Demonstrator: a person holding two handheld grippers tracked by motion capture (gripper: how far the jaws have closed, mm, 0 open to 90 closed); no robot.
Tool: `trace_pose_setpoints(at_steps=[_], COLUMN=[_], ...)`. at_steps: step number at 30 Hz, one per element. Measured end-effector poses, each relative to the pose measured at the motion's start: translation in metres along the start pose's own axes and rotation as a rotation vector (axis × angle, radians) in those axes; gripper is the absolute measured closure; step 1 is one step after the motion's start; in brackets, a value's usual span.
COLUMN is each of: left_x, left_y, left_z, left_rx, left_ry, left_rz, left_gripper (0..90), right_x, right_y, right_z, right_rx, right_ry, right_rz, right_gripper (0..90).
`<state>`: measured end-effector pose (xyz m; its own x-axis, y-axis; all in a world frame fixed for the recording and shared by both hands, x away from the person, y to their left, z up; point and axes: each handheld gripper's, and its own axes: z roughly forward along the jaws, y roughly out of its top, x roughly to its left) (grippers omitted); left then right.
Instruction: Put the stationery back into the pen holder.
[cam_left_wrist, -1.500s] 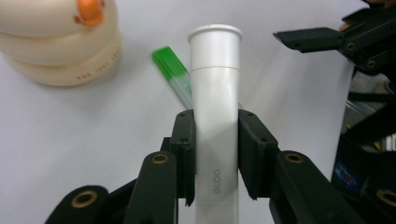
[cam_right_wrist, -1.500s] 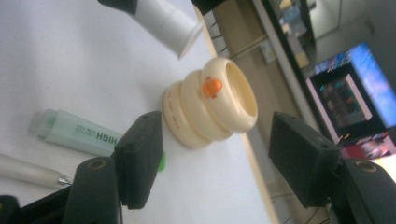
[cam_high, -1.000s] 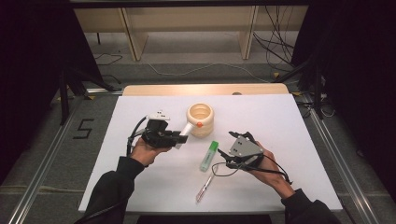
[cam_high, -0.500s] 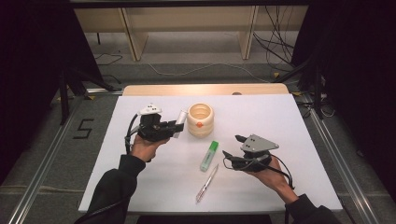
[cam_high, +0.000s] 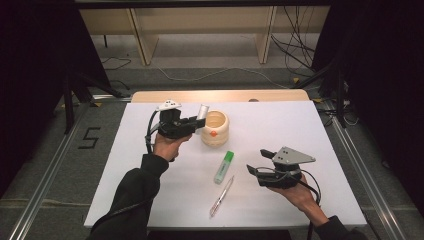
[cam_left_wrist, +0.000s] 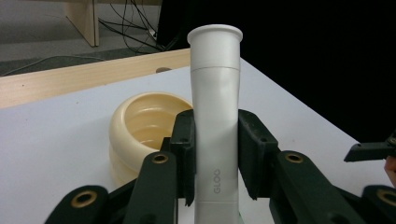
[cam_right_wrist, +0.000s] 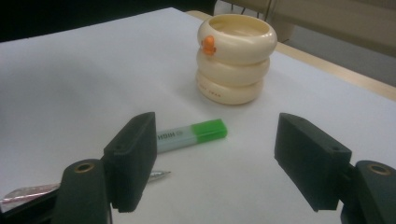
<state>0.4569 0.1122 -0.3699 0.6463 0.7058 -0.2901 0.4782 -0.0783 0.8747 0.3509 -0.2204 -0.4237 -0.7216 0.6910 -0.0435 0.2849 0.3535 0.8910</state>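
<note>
The left gripper (cam_left_wrist: 215, 154) is pinching a white glue stick (cam_left_wrist: 216, 112) between its pads, holding it just left of a cream ringed holder (cam_high: 215, 128) at the far middle of the white table (cam_high: 125, 175). The right gripper (cam_right_wrist: 215, 158) is hovering at the near right, jaws spread wide with nothing between them. A green-capped highlighter (cam_high: 224, 166) and a pen (cam_high: 221, 196) are lying between the two hands, near the holder.

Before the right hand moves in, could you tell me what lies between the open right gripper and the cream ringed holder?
In the right gripper view, the green-capped highlighter lies on the white table between the right gripper and the cream ringed holder; otherwise bare.
</note>
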Motion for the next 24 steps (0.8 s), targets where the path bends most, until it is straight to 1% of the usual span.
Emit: trace_pose_setpoints(at_steps=[3, 5, 7, 8, 9, 10, 12, 13, 16, 18, 20, 24], left_x=[0.000, 0.001, 0.002, 0.003, 0.003, 0.003, 0.005, 0.006, 0.008, 0.009, 0.008, 0.010], left_y=[0.004, 0.006, 0.008, 0.009, 0.009, 0.009, 0.010, 0.010, 0.010, 0.011, 0.012, 0.012], left_z=[0.006, 0.010, 0.013, 0.015, 0.016, 0.018, 0.021, 0.022, 0.026, 0.029, 0.033, 0.040], left_rx=[-0.005, -0.015, -0.009, -0.005, -0.014, -0.020, -0.021, -0.022, -0.029, -0.022, -0.030, -0.032], left_ry=[-0.003, 0.001, 0.006, 0.010, 0.012, 0.017, 0.024, 0.032, 0.040, 0.042, 0.039, 0.047], left_rz=[0.001, -0.002, -0.002, 0.007, -0.001, 0.000, -0.004, 0.001, -0.012, -0.003, 0.010, 0.012], left_gripper=[70.0, 70.0, 69.9, 70.0, 70.0, 70.0, 70.0, 70.0, 69.9, 69.9, 70.0, 69.9], right_x=[-0.002, -0.003, -0.004, -0.004, -0.005, -0.006, -0.007, -0.007, -0.009, -0.010, -0.010, -0.009], right_y=[-0.003, -0.005, -0.006, -0.007, -0.007, -0.008, -0.009, -0.010, -0.011, -0.011, -0.011, -0.011], right_z=[-0.003, -0.005, -0.007, -0.008, -0.009, -0.010, -0.010, -0.010, -0.010, -0.011, -0.011, -0.010], right_rx=[-0.002, -0.001, 0.000, -0.007, -0.007, -0.012, -0.013, -0.008, -0.004, -0.006, -0.005, -0.007], right_ry=[0.013, 0.015, 0.014, 0.017, 0.021, 0.028, 0.034, 0.033, 0.040, 0.044, 0.042, 0.044], right_rz=[0.031, 0.042, 0.054, 0.061, 0.071, 0.083, 0.098, 0.107, 0.122, 0.126, 0.125, 0.121], right_gripper=[30.4, 30.4, 30.4, 30.4, 30.4, 30.4, 30.4, 30.3, 29.9, 29.9, 29.9, 29.9])
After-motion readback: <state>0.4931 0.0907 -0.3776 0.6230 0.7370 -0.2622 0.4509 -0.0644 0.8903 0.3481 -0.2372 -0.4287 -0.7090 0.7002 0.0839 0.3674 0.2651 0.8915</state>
